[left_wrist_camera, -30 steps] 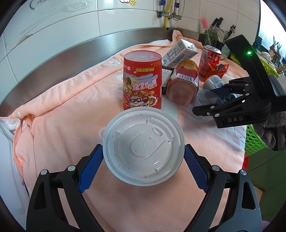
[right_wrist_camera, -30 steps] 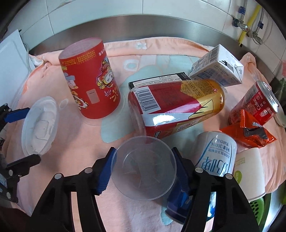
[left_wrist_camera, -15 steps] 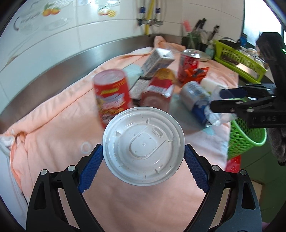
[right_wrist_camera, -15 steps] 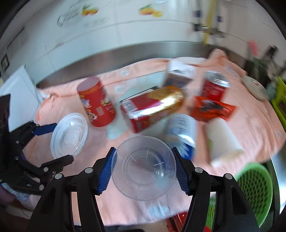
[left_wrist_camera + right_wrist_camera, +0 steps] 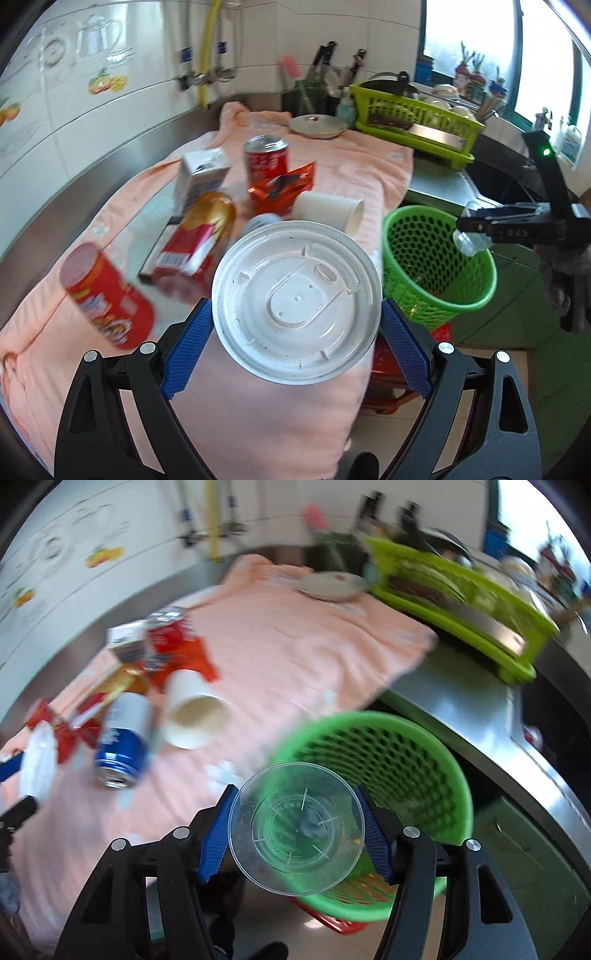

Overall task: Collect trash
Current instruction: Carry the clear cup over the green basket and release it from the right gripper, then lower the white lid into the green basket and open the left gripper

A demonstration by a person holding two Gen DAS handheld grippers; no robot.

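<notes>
My left gripper (image 5: 295, 336) is shut on a round white plastic lid (image 5: 295, 301), held above the front edge of the pink towel (image 5: 332, 166). My right gripper (image 5: 297, 834) is shut on a clear plastic cup (image 5: 297, 825), held over the near rim of a green mesh basket (image 5: 388, 746). In the left wrist view the same basket (image 5: 436, 258) stands right of the counter, and the right gripper (image 5: 476, 227) hangs above it with the clear cup (image 5: 467, 243). Cans, cartons, a paper cup (image 5: 328, 210) and an orange wrapper (image 5: 284, 184) lie on the towel.
A red snack tube (image 5: 107, 299), a red and gold pack (image 5: 199, 240), a milk carton (image 5: 201, 173), a cola can (image 5: 266, 157) and a blue can (image 5: 123, 734) crowd the towel's left. A green dish rack (image 5: 413, 122) and a plate (image 5: 317, 125) sit behind. A red stool (image 5: 328, 921) is under the basket.
Both grippers have swung right, away from the trash pile and toward the green basket, each keeping its load. The right gripper now holds the clear cup over the basket.
</notes>
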